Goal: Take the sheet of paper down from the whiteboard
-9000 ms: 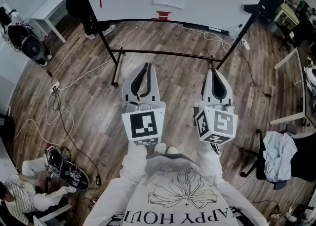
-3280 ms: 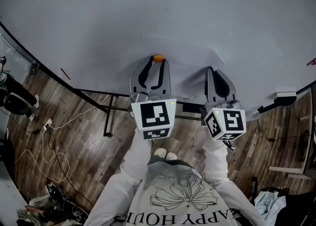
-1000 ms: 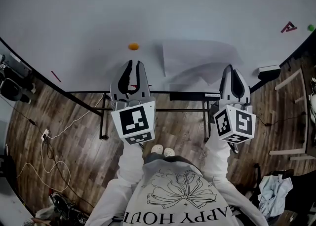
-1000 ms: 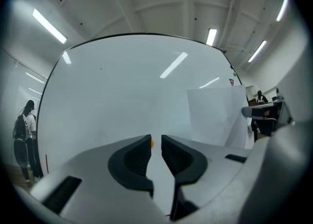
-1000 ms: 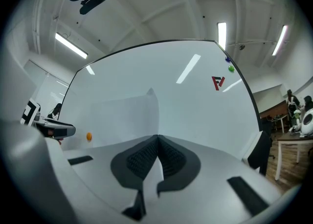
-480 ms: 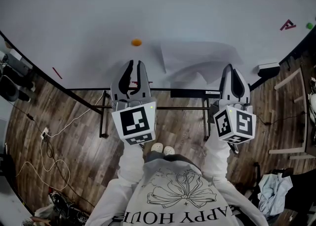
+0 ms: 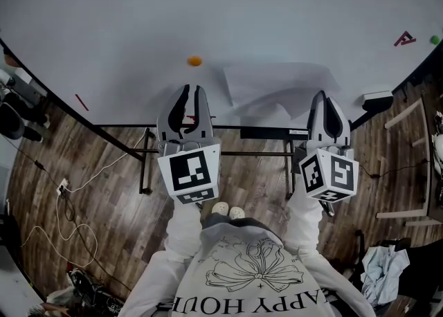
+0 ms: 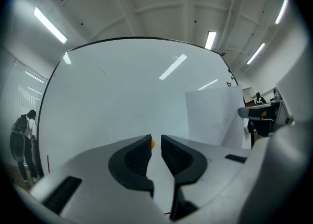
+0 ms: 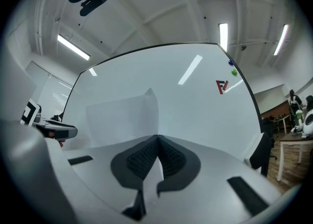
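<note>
Paper sheet (image 7: 273, 82) lies loose against the whiteboard (image 7: 221, 11), a little right of centre in the head view. It is curled and creased, and the right gripper has caught its right-hand part.

At the far left, cables (image 7: 52, 212) trail over the wooden floor (image 7: 104, 191). A short red stroke (image 7: 82, 102) marks the board near its lower left edge. Next comes the orange magnet (image 7: 195, 61), on bare board just left of the sheet's upper left corner and apart from it.

Below the magnet, the left gripper (image 7: 190, 91) points at the board with its jaws a narrow gap apart and nothing between them. In its own view the left gripper (image 8: 156, 141) lets the magnet (image 8: 152, 143) show through that gap, on the board beyond. There the sheet (image 8: 212, 115) stands well to the right of the jaws and does not touch them.

The sheet spreads from beside the left gripper across to the right gripper (image 7: 325, 95), whose jaws are pressed together on the paper. In its own view the right gripper (image 9: 157, 137) shows this plainly: the ribbed pads meet with the paper pinched between them. Most of the sheet (image 9: 120, 118) rises up and to the left of the jaws, and a strip of it hangs below them.

Farther right on the board are a red letter mark (image 7: 403, 37) and, at the far edge, a green magnet (image 7: 435, 39).
</note>
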A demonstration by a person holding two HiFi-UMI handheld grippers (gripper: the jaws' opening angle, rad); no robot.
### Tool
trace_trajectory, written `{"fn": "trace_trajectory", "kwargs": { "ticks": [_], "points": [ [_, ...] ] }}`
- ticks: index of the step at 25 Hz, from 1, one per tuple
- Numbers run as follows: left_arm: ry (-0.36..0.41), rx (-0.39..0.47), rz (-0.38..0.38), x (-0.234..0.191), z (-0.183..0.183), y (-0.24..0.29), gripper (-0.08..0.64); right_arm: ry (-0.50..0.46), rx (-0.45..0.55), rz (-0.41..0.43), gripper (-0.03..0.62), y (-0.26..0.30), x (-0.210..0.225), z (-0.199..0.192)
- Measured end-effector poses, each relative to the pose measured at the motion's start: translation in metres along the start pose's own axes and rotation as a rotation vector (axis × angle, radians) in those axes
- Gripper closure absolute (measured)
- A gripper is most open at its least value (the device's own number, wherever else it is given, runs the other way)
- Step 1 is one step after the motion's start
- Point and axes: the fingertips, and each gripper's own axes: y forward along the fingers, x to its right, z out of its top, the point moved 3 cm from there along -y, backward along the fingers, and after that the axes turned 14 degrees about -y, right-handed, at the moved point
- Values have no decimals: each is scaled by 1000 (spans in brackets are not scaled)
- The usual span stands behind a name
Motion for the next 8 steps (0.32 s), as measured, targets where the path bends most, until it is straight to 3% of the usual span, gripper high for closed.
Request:
{"fn": "trace_trajectory", "kwargs": {
  "ticks": [8],
  "points": [
    [3, 4, 4, -4, 3, 1, 503, -22, 9, 18, 591, 5, -5, 7]
  ]
}}
